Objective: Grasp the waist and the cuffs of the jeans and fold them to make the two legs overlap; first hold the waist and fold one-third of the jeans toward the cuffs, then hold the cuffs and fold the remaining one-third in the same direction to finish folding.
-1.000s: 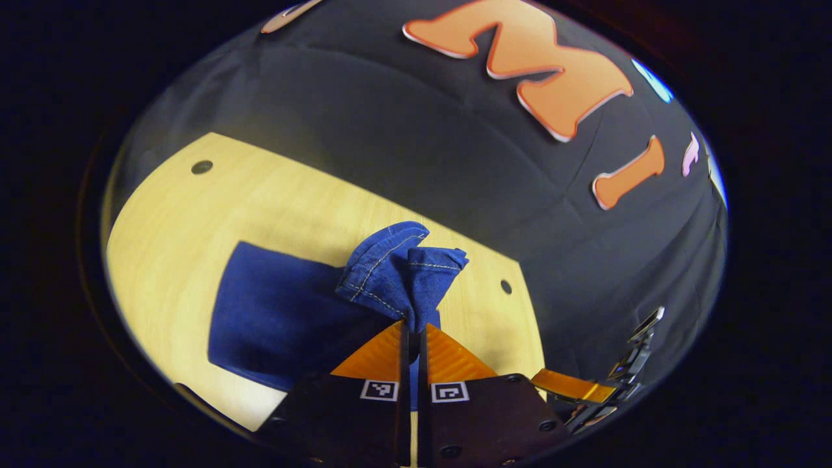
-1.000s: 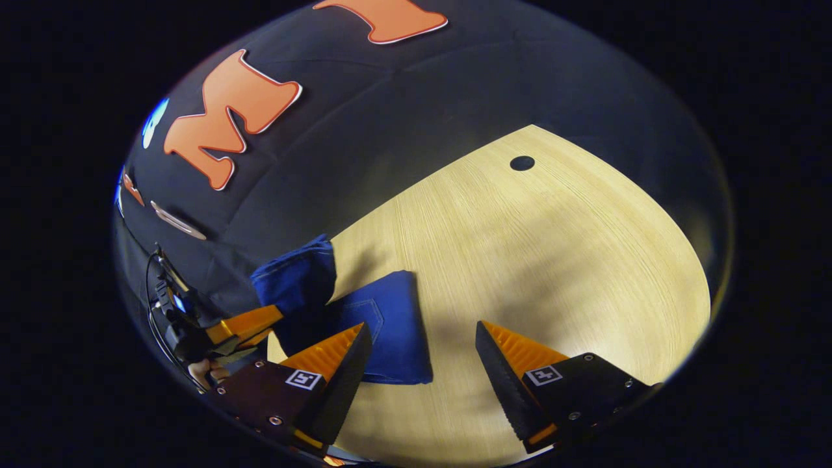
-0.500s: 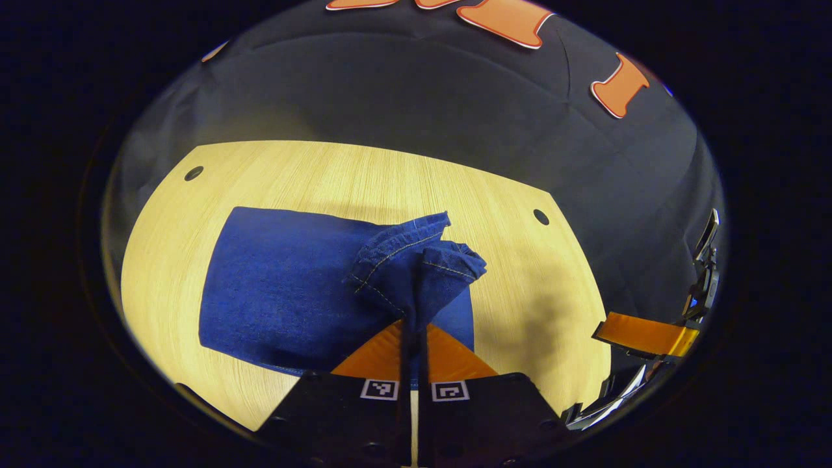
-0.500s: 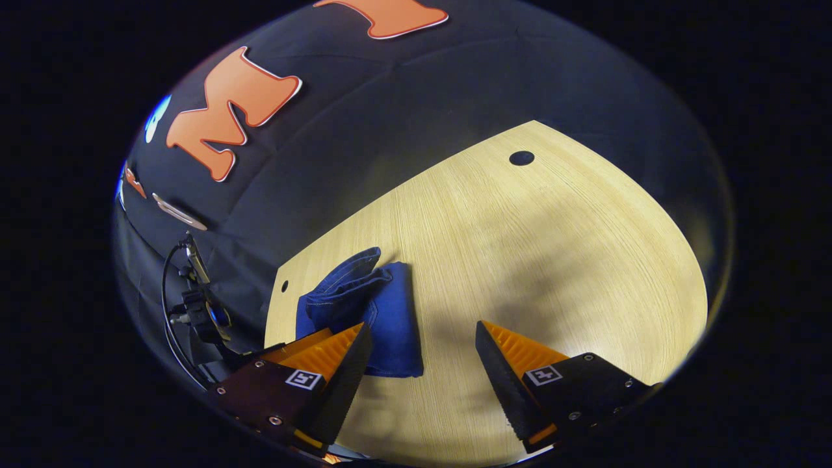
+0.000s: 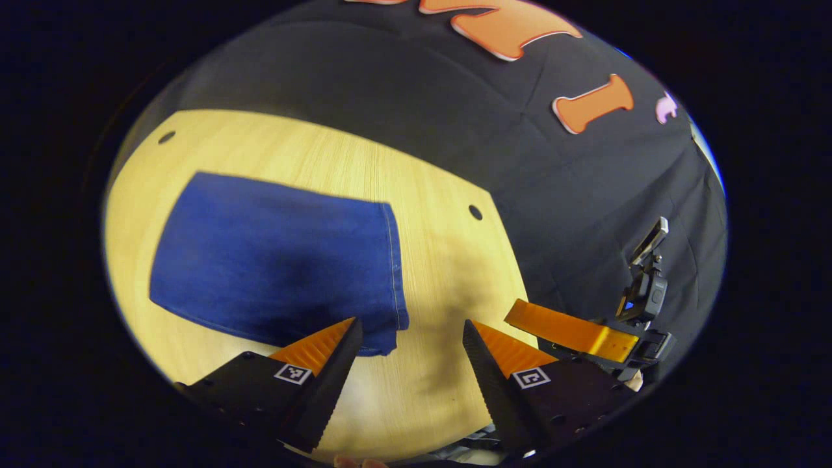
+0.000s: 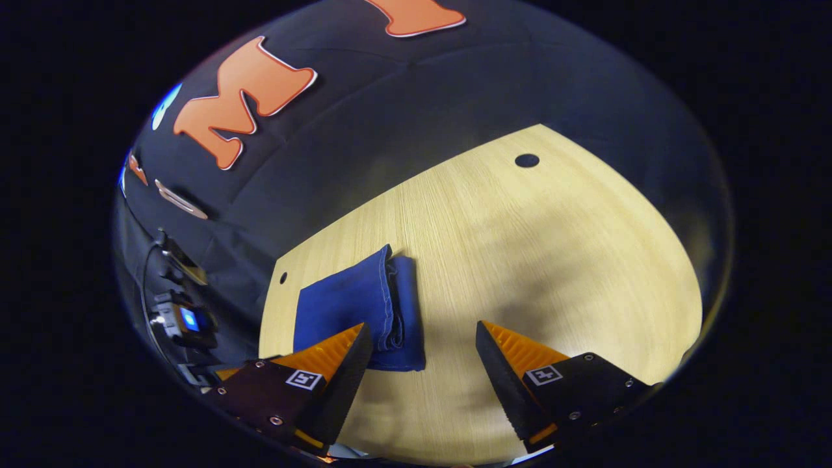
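Observation:
The blue jeans (image 5: 273, 257) lie flat on the wooden table (image 5: 442, 273) as a folded rectangle, the stitched cuff edge on its right side. My left gripper (image 5: 411, 341) stands open just past the bundle's near right corner, nothing between its fingers. In the right gripper view the folded jeans (image 6: 361, 309) rest at the table's left end in stacked layers. My right gripper (image 6: 422, 348) is open, its left finger just in front of the bundle's near edge. The right gripper's finger (image 5: 565, 328) shows at the right of the left gripper view.
The light wooden table (image 6: 520, 260) stretches to the right of the jeans, with a round hole (image 6: 526, 160) near its far corner and another hole (image 5: 475, 212) near the jeans. Black cloth wall runs behind the table's far edge.
My left gripper let go of the cuffs and opened. The cuff end dropped flat onto the folded bundle. The left gripper backed off toward the near right corner. The right gripper stayed open and still.

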Tool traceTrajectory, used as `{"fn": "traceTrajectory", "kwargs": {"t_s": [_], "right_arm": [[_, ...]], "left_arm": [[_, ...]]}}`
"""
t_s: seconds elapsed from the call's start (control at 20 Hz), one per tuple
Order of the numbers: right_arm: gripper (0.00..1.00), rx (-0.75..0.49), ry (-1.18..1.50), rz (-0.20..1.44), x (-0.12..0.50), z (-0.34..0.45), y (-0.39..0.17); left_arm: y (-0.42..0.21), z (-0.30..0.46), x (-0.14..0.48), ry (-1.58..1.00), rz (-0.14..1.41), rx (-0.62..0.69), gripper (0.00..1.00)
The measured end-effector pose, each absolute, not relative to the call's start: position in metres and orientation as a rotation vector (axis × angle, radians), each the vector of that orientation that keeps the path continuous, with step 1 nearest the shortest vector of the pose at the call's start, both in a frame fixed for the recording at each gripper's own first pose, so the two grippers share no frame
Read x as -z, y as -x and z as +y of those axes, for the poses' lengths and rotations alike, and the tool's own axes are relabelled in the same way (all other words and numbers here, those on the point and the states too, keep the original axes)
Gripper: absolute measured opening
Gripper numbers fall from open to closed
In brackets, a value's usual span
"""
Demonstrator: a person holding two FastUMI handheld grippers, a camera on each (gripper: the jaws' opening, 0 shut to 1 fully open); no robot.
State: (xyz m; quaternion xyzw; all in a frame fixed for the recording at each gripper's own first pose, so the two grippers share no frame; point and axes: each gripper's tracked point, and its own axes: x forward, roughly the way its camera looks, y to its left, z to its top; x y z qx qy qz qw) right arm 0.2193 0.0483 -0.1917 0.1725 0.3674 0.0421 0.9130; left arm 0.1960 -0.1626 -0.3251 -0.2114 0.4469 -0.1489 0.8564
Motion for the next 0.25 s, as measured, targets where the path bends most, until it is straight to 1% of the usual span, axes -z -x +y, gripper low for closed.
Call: {"fn": "traceTrajectory", "kwargs": {"t_s": [0.15,0.25], "right_arm": [[0.98,-0.059,-0.295,0.679,0.156,0.046,-0.216],[0.98,-0.011,-0.178,0.619,0.134,0.037,-0.212]], "left_arm": [[-0.2,-0.127,0.269,0.422,0.801,0.295,0.96],[-0.195,-0.099,0.236,0.428,0.702,0.293,0.96]]}}
